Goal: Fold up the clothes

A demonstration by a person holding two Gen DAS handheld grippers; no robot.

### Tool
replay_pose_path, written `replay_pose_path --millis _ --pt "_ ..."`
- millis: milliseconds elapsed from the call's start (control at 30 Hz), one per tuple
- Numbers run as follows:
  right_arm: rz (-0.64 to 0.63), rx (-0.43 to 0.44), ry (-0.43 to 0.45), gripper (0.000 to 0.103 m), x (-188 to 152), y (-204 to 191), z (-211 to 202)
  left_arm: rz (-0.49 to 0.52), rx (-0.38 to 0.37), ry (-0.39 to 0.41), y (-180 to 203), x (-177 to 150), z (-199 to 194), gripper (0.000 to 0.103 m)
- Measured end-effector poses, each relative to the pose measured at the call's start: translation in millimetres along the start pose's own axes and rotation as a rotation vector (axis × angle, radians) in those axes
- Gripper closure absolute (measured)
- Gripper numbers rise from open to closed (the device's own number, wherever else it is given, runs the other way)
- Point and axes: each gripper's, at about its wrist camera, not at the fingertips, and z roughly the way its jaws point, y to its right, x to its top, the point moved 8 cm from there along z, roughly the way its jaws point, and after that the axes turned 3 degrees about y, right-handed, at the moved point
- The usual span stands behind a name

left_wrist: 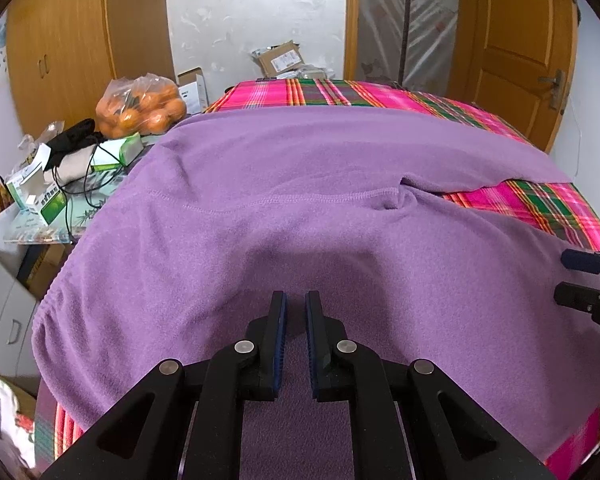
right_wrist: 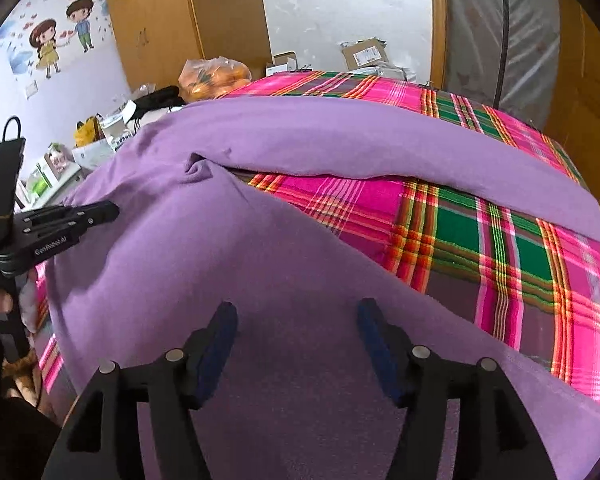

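Observation:
A large purple fleece garment (left_wrist: 300, 184) is spread over a bed with a pink and green plaid sheet (left_wrist: 380, 96). One flap lies folded across it, with a stitched hem and a small pucker at the fold. My left gripper (left_wrist: 296, 300) hovers over the near part of the cloth; its blue pads are almost together with nothing between them. The right wrist view shows it from the side, left gripper (right_wrist: 108, 210). My right gripper (right_wrist: 294, 308) stands wide open above the purple garment (right_wrist: 180, 260), gripping nothing. Its two fingers also show at the right edge, right gripper (left_wrist: 568, 276). Beside it the plaid sheet (right_wrist: 480, 240) lies bare.
A cluttered side table (left_wrist: 40, 192) with boxes, cables and a bag of oranges (left_wrist: 140, 108) stands left of the bed. Cardboard boxes (left_wrist: 280, 58) sit beyond the far end. Wooden wardrobes (left_wrist: 60, 40) fill the left wall and a wooden door (left_wrist: 516, 40) the right.

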Motion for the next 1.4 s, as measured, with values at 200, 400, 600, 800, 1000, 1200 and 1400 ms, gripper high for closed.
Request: replay_pose_path --millis 200,400,600,800,1000,1200,1400 --pt "-0.002 0.002 0.008 0.047 3.0 -2.1 -1.5 -0.065 0.061 0.017 -37.7 -10.6 -15.7 0.093" --pt "-0.045 0.058 0.022 0.054 18.6 -25.3 4.2 -0.156 0.128 0.009 -87.6 -25.7 -24.3 0.093" --pt "-0.048 0.036 -0.024 0.064 26.3 -27.1 23.6 -0.164 0.128 -0.003 -94.0 -24.3 -28.9 0.093" --pt "-0.050 0.034 -0.004 0.067 39.7 -26.1 21.7 -0.121 0.117 0.020 -95.4 6.7 -29.2 0.093" --pt "-0.065 0.011 -0.025 0.070 47.8 -18.7 34.9 -0.089 0.056 0.018 -92.8 48.7 -12.4 0.093" --pt "-0.060 -0.016 -0.027 0.080 65.4 4.0 36.3 -0.099 0.018 -0.012 -94.3 71.2 6.9 0.093" --pt "-0.068 0.014 0.019 0.080 98.7 5.1 33.3 -0.075 -0.001 -0.012 -91.1 96.6 15.5 0.093"
